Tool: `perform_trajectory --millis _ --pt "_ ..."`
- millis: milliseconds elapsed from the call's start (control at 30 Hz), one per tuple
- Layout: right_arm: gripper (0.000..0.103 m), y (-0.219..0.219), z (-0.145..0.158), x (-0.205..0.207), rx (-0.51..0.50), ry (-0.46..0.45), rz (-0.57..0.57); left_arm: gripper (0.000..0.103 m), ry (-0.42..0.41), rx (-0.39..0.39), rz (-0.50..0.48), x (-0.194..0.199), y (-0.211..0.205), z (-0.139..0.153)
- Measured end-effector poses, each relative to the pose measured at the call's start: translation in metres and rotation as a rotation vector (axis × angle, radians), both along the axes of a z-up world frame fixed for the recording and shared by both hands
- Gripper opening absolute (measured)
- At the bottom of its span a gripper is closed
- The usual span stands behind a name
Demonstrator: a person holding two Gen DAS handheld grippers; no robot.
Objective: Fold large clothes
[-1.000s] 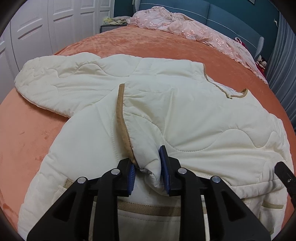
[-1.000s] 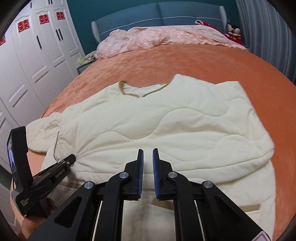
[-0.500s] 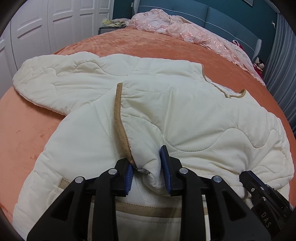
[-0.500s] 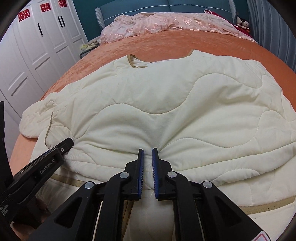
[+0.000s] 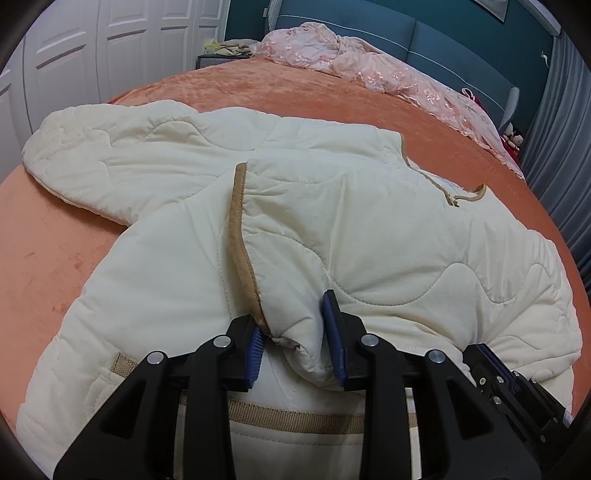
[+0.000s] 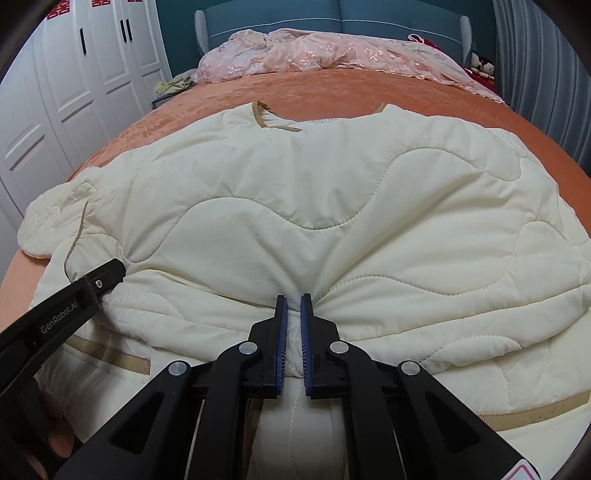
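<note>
We judge folding half done: jacket (image 6: 314, 206) doubled over; left gripper (image 5: 295, 341) jaws opening around folded edge, right gripper (image 6: 291, 343) pinching it.

A home bedroom, shown by a wide bed (image 6: 369, 92) covered in an orange spread, a padded blue headboard (image 6: 332, 16), a crumpled pink quilt (image 6: 332, 51), white panelled wardrobe doors (image 6: 74, 92), grey curtains (image 6: 535, 55), soft toys (image 6: 482, 66) tucked alongside

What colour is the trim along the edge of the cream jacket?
Tan brown trim on the jacket; clearest in the left wrist view.
</note>
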State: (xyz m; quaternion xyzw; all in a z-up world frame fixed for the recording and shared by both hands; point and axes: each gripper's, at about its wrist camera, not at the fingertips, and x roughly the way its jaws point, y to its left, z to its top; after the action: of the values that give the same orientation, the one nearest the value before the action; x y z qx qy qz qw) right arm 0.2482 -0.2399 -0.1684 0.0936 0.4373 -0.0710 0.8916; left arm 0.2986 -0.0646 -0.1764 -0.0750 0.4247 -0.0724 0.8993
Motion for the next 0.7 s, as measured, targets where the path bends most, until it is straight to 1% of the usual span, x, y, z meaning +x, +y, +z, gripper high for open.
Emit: perform_trajectory --millis 100,200,233,267,300,333,400,500,600,667,700 --pt "0.004 0.001 0.0 0.0 0.0 0.0 -0.001 0.032 -0.022 -0.08 0.032 -0.006 0.017 0.011" --pt "0.004 0.0 0.0 0.0 0.012 0.001 -0.001 0.032 -0.035 -0.103 0.069 -0.01 0.045 0.032" --pt "0.004 0.001 0.0 0.0 0.008 0.001 -0.001 0.037 -0.044 -0.107 0.087 -0.01 0.058 0.04" --pt "0.004 0.0 0.001 0.001 0.002 0.001 0.0 0.04 -0.052 -0.105 0.117 -0.009 0.074 0.048" --pt "0.004 0.001 0.001 0.001 -0.002 0.001 0.0 0.046 -0.056 -0.097 0.149 -0.007 0.091 0.055" --pt "0.004 0.001 0.001 0.001 -0.004 0.001 -0.001 0.048 -0.053 -0.097 0.186 -0.003 0.113 0.06" --pt "0.004 0.001 0.002 0.001 -0.008 0.0 -0.001 0.049 -0.029 -0.108 0.265 0.011 0.156 0.066" --pt "0.004 0.002 0.003 0.001 -0.021 0.002 -0.001 0.049 -0.002 -0.122 0.42 0.034 0.226 0.069" --pt "0.004 0.003 0.003 0.001 -0.031 0.004 -0.001 0.048 0.028 -0.114 0.569 0.059 0.287 0.064" --pt "0.004 0.004 0.003 0.001 -0.036 0.005 -0.001 0.048 0.043 -0.128 0.646 0.077 0.319 0.059" --pt "0.004 0.005 0.003 0.001 -0.039 0.006 -0.001 0.048 0.055 -0.121 0.677 0.085 0.332 0.057"
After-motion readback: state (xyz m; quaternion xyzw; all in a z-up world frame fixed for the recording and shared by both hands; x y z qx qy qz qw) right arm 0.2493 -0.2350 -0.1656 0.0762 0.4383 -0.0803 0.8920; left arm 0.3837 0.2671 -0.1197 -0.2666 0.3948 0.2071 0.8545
